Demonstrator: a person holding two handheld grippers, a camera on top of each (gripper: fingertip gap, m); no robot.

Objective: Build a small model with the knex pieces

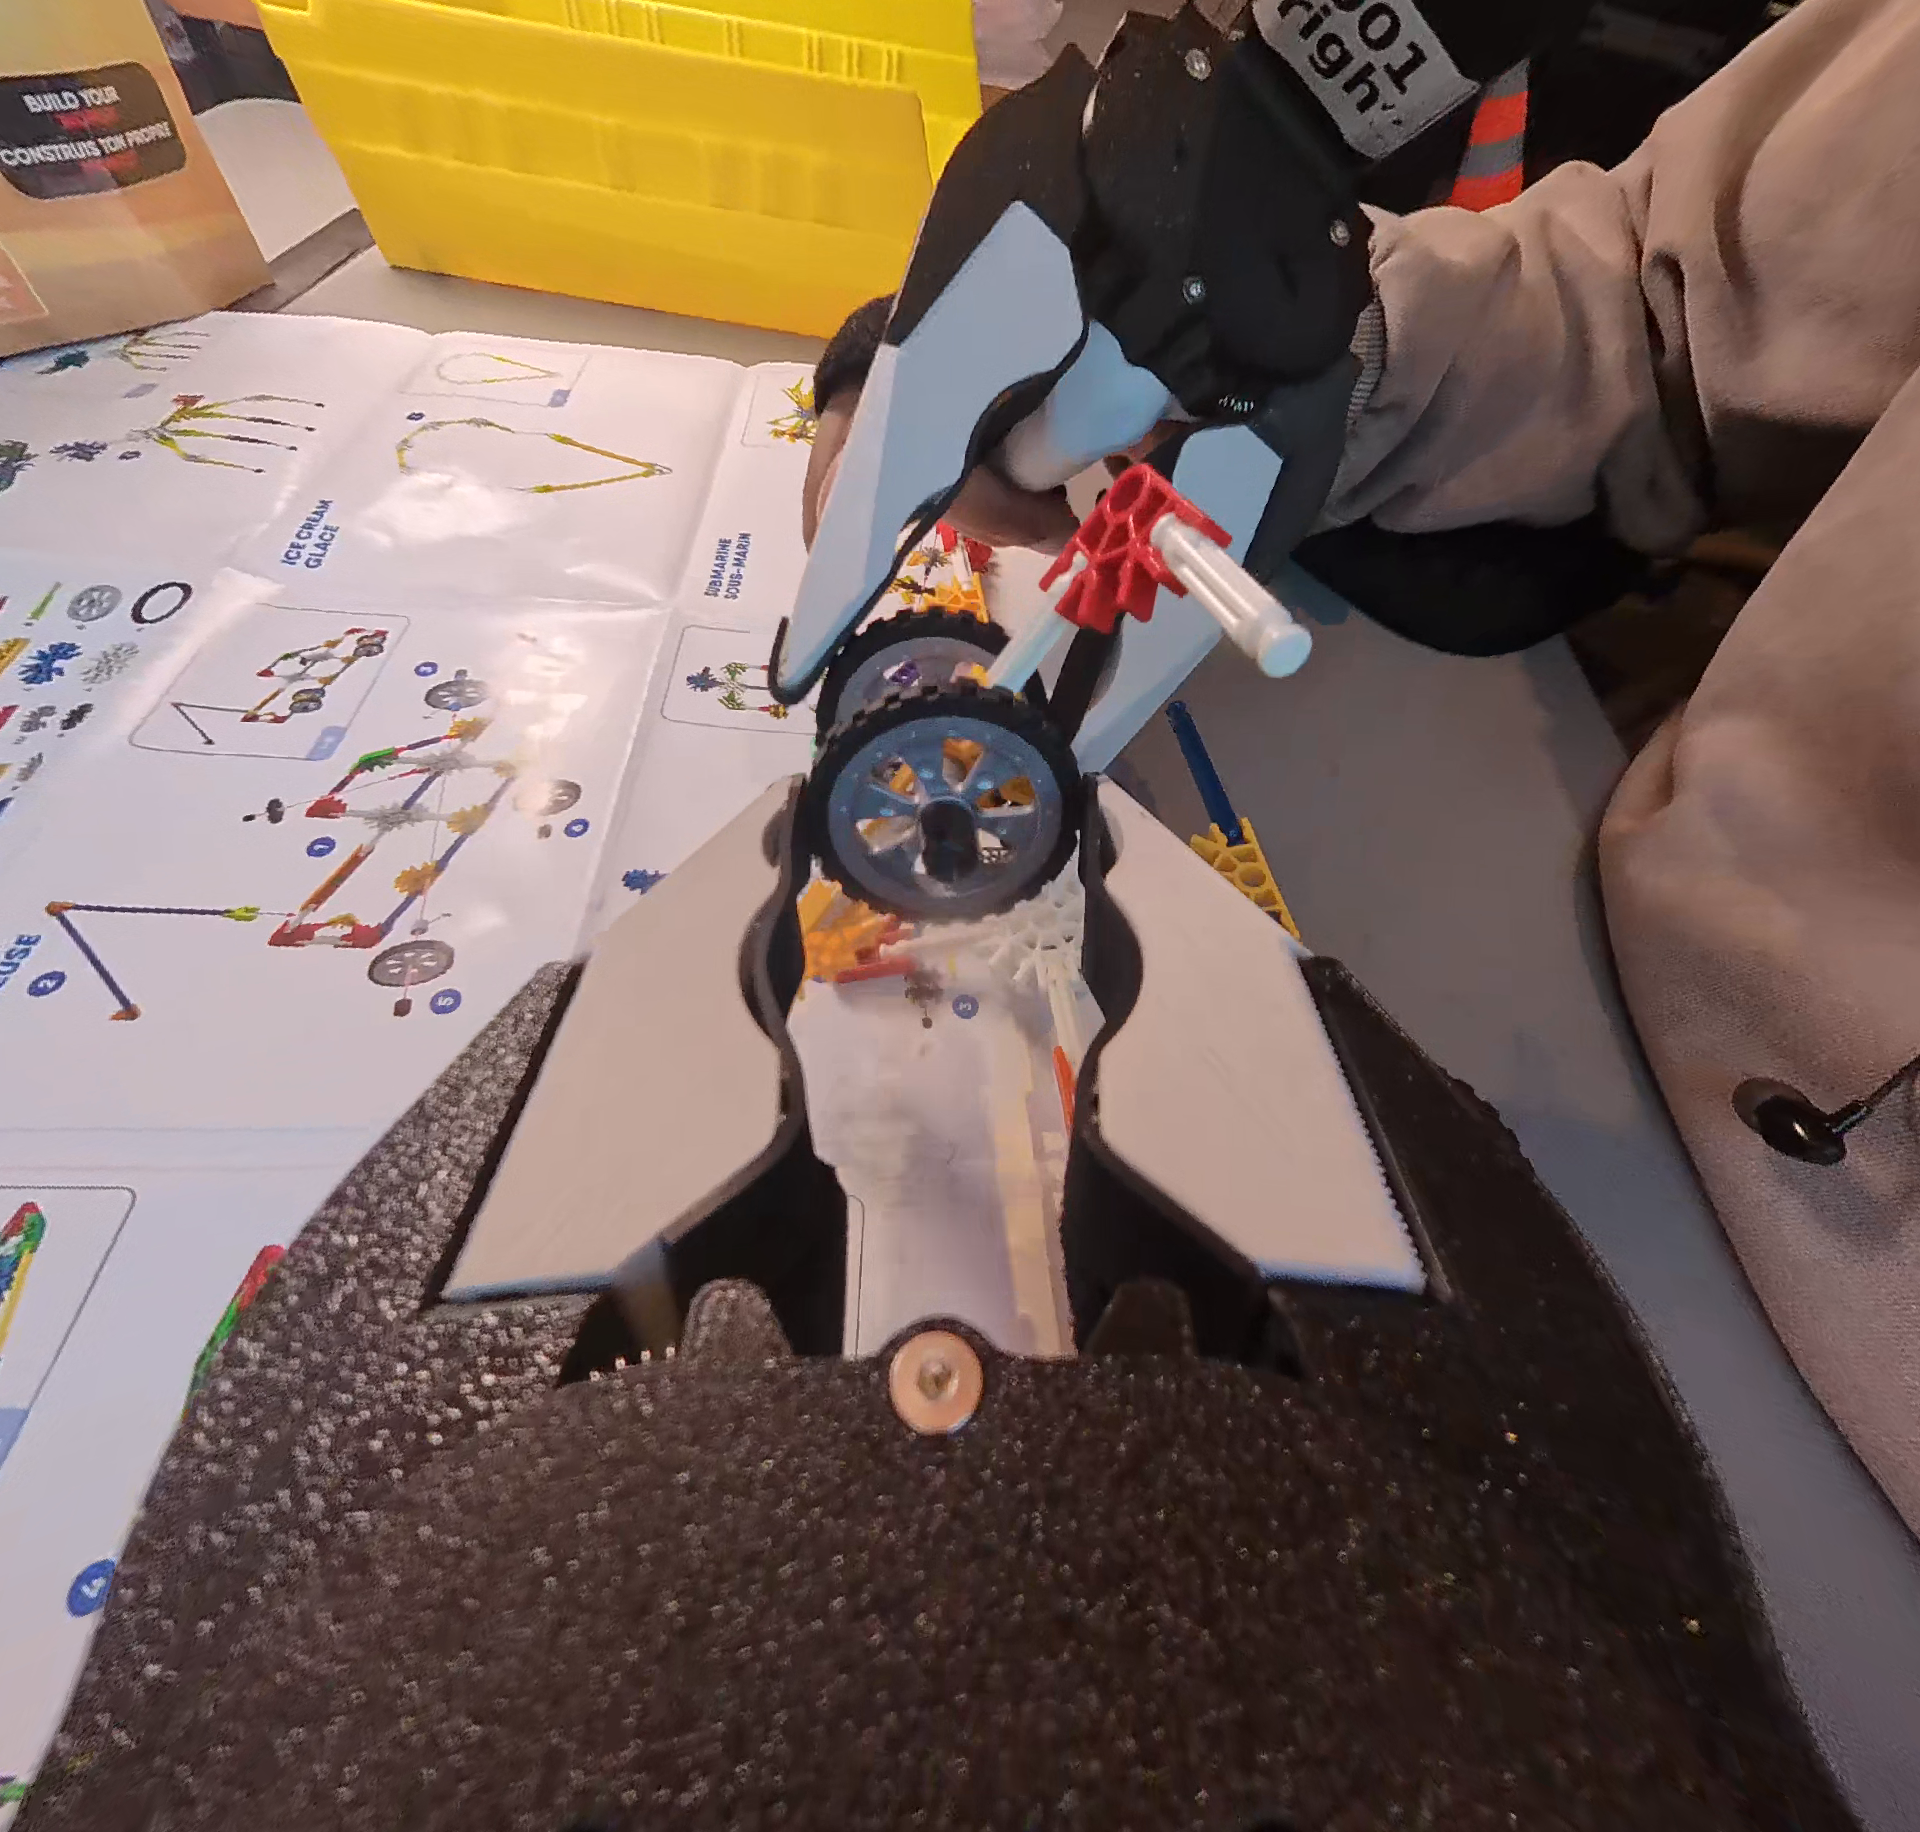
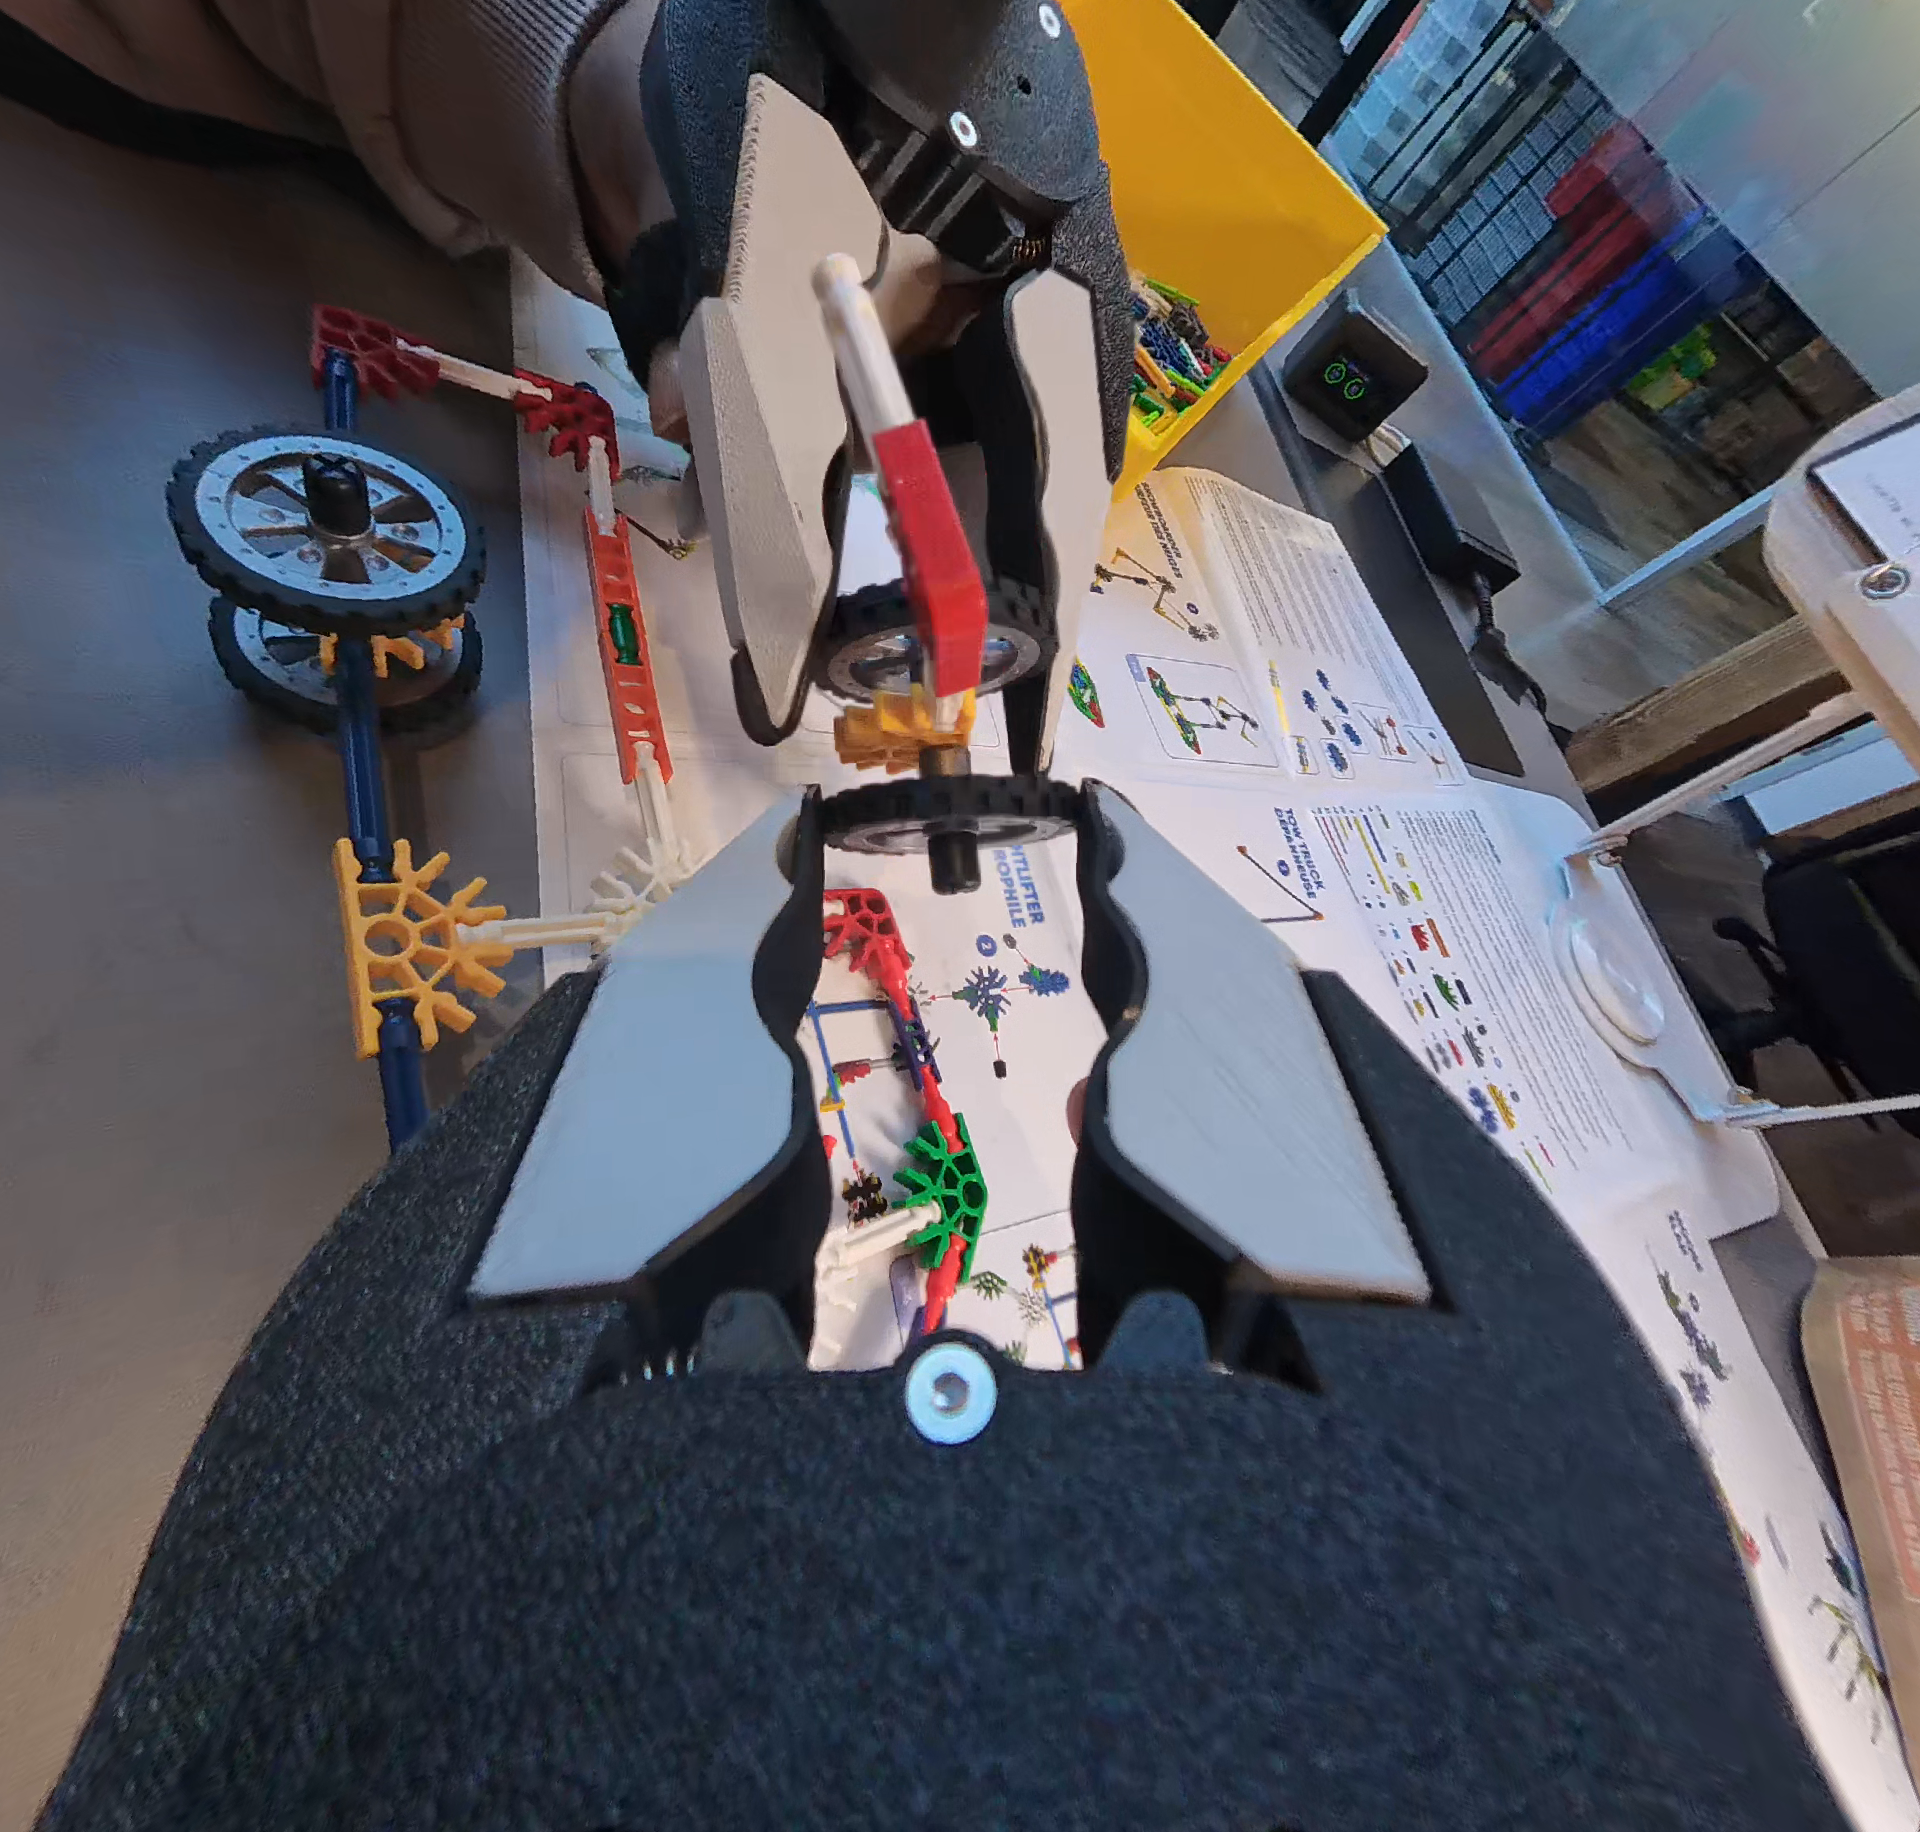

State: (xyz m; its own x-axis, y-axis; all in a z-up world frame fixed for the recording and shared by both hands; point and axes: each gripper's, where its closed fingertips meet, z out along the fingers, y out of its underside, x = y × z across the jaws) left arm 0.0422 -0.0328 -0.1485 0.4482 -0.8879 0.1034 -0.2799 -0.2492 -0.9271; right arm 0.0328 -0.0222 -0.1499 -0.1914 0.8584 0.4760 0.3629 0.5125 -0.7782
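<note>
I hold a small toy axle off the table between both grippers. My left gripper (image 1: 940, 826) is shut on the near black-tyred wheel (image 1: 883, 806). My right gripper (image 1: 935, 707) comes in from above, shut on the second wheel (image 1: 894, 665) behind it. A white rod (image 1: 1236, 603) with a red connector (image 1: 1117, 546) sticks up from the axle. In the right wrist view my right gripper (image 2: 945, 816) grips its wheel (image 2: 951, 811) edge-on. The left gripper (image 2: 904, 712) holds the far wheel (image 2: 883, 650). A yellow connector (image 2: 894, 733) sits between the wheels, below the red connector (image 2: 930, 556).
A printed instruction sheet (image 1: 436, 556) covers the grey table. A yellow bin (image 1: 623, 141) stands behind it, a cardboard box (image 1: 94, 151) at far left. A partly built frame with two wheels (image 2: 327, 525) lies on the table. The person's sleeve (image 1: 1662, 328) is on the right. The grippers are tip to tip, or close to it.
</note>
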